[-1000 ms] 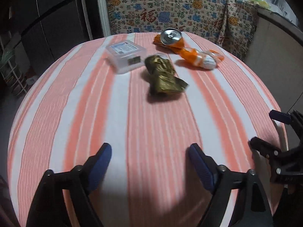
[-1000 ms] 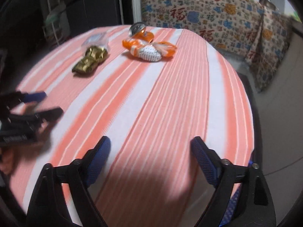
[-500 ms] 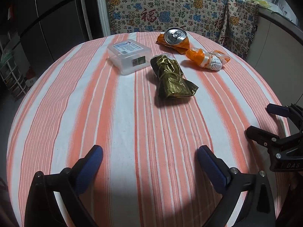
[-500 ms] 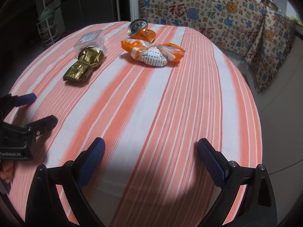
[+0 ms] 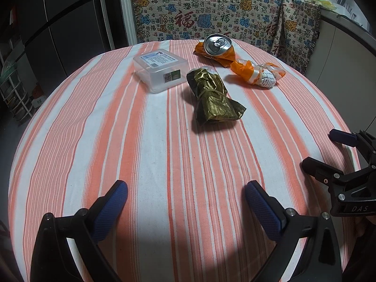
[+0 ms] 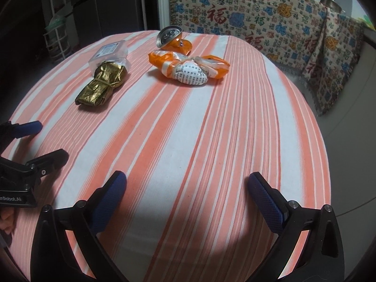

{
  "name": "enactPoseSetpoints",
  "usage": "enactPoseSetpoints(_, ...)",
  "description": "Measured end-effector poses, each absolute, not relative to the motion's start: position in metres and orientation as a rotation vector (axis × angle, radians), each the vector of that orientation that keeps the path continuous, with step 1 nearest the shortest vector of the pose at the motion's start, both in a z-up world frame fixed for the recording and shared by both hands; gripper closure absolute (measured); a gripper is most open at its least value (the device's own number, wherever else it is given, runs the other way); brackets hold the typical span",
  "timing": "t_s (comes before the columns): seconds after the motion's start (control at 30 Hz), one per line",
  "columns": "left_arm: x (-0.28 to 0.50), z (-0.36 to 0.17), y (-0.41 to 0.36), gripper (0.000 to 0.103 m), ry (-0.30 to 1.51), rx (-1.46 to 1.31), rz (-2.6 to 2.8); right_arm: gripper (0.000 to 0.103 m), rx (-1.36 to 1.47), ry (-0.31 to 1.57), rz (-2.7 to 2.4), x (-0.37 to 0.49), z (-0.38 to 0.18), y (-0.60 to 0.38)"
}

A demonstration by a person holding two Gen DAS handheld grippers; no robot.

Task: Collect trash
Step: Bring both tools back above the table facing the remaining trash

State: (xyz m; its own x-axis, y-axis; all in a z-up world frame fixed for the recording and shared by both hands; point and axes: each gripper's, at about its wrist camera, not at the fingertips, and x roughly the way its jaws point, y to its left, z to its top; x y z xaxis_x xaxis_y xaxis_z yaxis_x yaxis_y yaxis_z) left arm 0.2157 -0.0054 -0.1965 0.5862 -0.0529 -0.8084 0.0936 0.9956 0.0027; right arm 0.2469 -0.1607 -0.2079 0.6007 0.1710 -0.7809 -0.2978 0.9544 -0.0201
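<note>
On the round striped table [image 5: 117, 141] lie a gold foil wrapper [image 5: 212, 98], a clear plastic box [image 5: 161, 69], a crushed orange can [image 5: 218, 47] and an orange-and-white wrapper bundle [image 5: 258, 74]. The right wrist view shows the gold wrapper [image 6: 103, 83], box [image 6: 110, 51], can [image 6: 172, 38] and bundle [image 6: 190, 67] too. My left gripper [image 5: 185, 196] is open and empty over the near side of the table. My right gripper [image 6: 186, 191] is open and empty, to the right of the left one.
A patterned cloth [image 5: 211, 11] covers furniture behind the table. A dark fridge [image 5: 58, 23] and a wire rack [image 5: 14, 94] stand at the left. The table edge [image 6: 324, 141] drops off at the right.
Both grippers have moved forward toward the trash, so the items look larger and nearer. Both stay open and empty.
</note>
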Motion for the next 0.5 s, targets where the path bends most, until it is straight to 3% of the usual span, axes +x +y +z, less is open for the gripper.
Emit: enactPoseSetpoints(0.5, 0.2156, -0.1960, -0.0055, 0.000, 0.941, 0.047, -0.084, 0.000, -0.153, 0.885, 0.292, 0.2425, -0.2089, -0.1608)
